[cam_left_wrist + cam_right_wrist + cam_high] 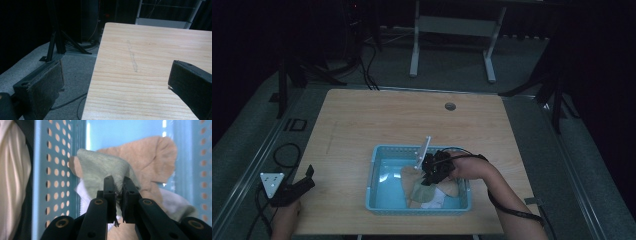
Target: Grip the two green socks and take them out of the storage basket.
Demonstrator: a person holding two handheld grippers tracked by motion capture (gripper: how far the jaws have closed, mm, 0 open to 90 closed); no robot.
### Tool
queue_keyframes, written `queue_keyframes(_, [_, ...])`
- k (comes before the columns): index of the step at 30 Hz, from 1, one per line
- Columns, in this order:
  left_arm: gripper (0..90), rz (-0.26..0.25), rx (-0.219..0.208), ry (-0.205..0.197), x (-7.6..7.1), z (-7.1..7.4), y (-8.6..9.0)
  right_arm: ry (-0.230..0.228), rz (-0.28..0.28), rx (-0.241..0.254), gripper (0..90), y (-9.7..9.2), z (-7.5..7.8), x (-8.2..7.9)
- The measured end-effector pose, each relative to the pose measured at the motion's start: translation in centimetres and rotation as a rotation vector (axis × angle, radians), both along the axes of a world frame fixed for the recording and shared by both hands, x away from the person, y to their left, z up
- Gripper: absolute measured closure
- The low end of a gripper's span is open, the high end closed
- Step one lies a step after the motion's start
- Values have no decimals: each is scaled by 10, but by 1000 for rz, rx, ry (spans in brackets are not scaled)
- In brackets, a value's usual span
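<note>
Inside the blue basket (pixel 377 172) on the table (pixel 362 120), the right gripper (pixel 119 192) has its jaws pinched on a fold of the grey-green cloth (pixel 100 167), which lies directly ahead of and under the tongs, atop a tan cloth (pixel 155 160) and a white one (pixel 83 192). The left gripper (pixel 294 187), jaws wide apart and holding nothing, rests at the table's near left corner, well apart from the basket; the right hand (pixel 469 167) is clearly nearer. No brand, label or writing is legible anywhere.
</note>
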State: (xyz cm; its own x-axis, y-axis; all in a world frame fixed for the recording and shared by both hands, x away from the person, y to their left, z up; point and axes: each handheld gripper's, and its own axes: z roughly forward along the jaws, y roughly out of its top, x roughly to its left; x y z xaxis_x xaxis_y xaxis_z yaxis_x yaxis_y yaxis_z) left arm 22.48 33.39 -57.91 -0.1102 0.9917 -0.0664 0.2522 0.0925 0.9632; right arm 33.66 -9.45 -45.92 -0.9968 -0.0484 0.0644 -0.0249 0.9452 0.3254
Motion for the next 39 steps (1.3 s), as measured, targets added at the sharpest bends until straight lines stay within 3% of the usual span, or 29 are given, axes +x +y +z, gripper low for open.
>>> queue_keyframes(2, [4, 0, 0, 0, 0, 0, 0, -4, -4, 10, 840, -1, 3, 0])
queue_keyframes(3, [4, 2, -2, 0, 0, 0, 0, -23, -11, 42, 840, -5, 20, -2])
queue_keyframes(9, [4, 1, 0, 0, 0, 0, 0, -41, -22, 110, 841, -17, 46, -3])
queue_keyframes(14, [4, 2, 1, 2, 0, 0, 0, -65, -36, 133, 841, -28, 60, -5])
queue_keyframes(18, [4, 3, -1, 1, 0, 0, 0, -91, -76, 156, 841, -49, 74, -5])
queue_keyframes(21, [4, 3, 0, 2, 0, 0, 0, -103, -95, 160, 841, -60, 78, -5])
queue_keyframes(23, [4, 3, 3, 3, 0, 0, 0, -111, -137, 176, 840, -83, 85, -6])
queue_keyframes(25, [4, 2, 4, 3, 1, 0, 0, -110, -148, 183, 840, -88, 86, -6])
queue_keyframes(28, [4, 3, 5, 3, 1, 0, -1, -122, -194, 198, 840, -110, 91, -8])
queue_keyframes(39, [4, 4, 5, 3, 1, 0, -1, -134, -358, 225, 840, -184, 89, -13])
